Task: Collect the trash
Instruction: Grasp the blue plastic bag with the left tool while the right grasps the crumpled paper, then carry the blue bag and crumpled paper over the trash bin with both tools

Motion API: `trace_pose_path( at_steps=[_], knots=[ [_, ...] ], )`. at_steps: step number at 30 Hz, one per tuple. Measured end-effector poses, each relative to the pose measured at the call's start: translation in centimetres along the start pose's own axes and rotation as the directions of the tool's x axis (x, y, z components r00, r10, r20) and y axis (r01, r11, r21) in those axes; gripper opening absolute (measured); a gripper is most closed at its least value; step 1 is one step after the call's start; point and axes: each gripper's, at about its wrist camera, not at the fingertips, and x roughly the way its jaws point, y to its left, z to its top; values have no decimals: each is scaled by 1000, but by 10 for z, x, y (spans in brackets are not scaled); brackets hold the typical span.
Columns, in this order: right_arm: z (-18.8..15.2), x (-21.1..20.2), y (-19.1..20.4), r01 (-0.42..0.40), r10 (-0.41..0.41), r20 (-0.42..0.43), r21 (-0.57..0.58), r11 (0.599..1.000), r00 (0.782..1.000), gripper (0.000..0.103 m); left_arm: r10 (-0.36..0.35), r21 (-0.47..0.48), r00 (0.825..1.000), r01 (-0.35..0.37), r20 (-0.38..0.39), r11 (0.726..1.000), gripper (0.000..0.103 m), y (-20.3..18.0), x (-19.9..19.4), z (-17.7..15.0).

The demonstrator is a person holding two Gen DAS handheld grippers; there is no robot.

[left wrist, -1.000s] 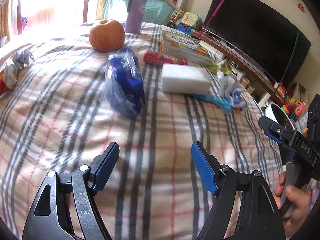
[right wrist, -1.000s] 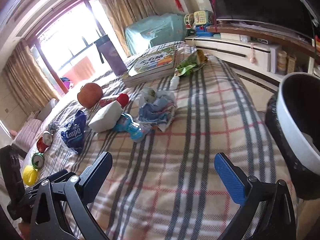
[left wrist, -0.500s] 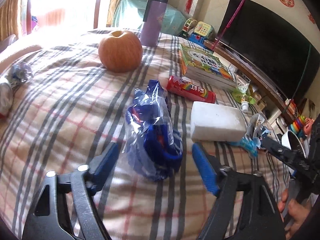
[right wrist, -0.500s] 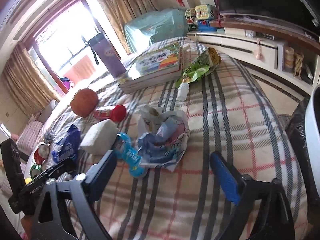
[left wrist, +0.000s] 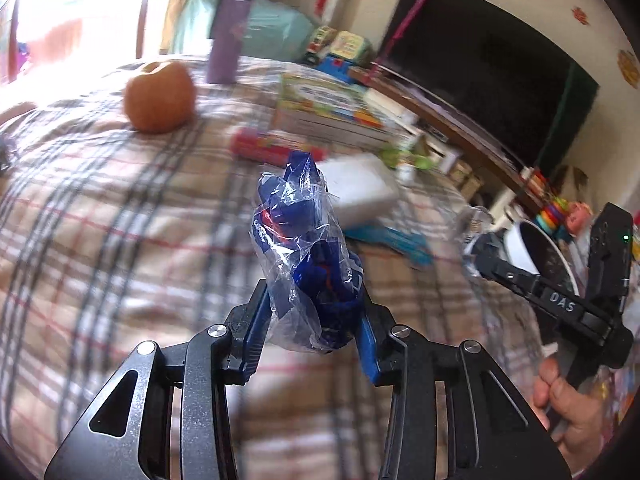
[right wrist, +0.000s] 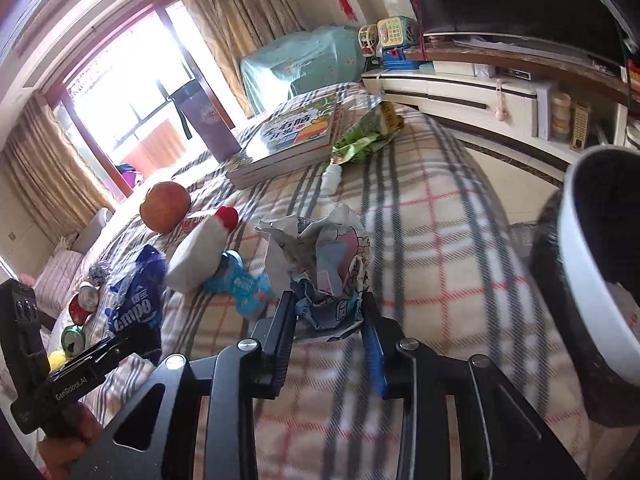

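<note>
My left gripper (left wrist: 312, 328) is shut on a crumpled blue and clear plastic wrapper (left wrist: 308, 248) and holds it above the plaid cloth (left wrist: 100, 240); the wrapper also shows in the right wrist view (right wrist: 138, 300). My right gripper (right wrist: 328, 320) is shut on a crumpled white and blue printed wrapper (right wrist: 324, 256) that rests on the cloth. The white-rimmed trash bin with a black liner (right wrist: 588, 280) stands just right of the table, and shows in the left wrist view (left wrist: 536, 248).
On the cloth lie an apple (left wrist: 160, 96), a purple flask (left wrist: 228, 36), books (right wrist: 292, 136), a red tube (left wrist: 272, 148), a white block (left wrist: 360, 192), a green wrapper (right wrist: 364, 136), a small white bottle (right wrist: 332, 176), a blue wrapper (right wrist: 240, 284) and cans (right wrist: 80, 308).
Both grippers have moved forward and closed: the left on the blue wrapper, now lifted off the cloth, the right on the white and blue printed wrapper.
</note>
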Motion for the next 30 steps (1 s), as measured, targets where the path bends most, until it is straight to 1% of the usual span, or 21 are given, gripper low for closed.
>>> trace_pose_path(
  at_steps=[6,10,19,30],
  knots=[
    [-10,-32,-16,14,-15,29,14,1000,999,32,-97,74,995,99,-24,992,37,-49,-3,-8],
    [-13,-50,-28,29,-31,46,28,999,998,32,-142,114,989,147,-48,983,37,-76,2,-11],
    [-19,-87,-54,66,-71,90,57,996,993,32,-203,180,975,216,-88,960,37,-125,7,-16],
    [-26,-115,-84,109,-122,121,108,988,985,32,-244,242,963,266,-118,933,37,-169,12,-21]
  ],
)
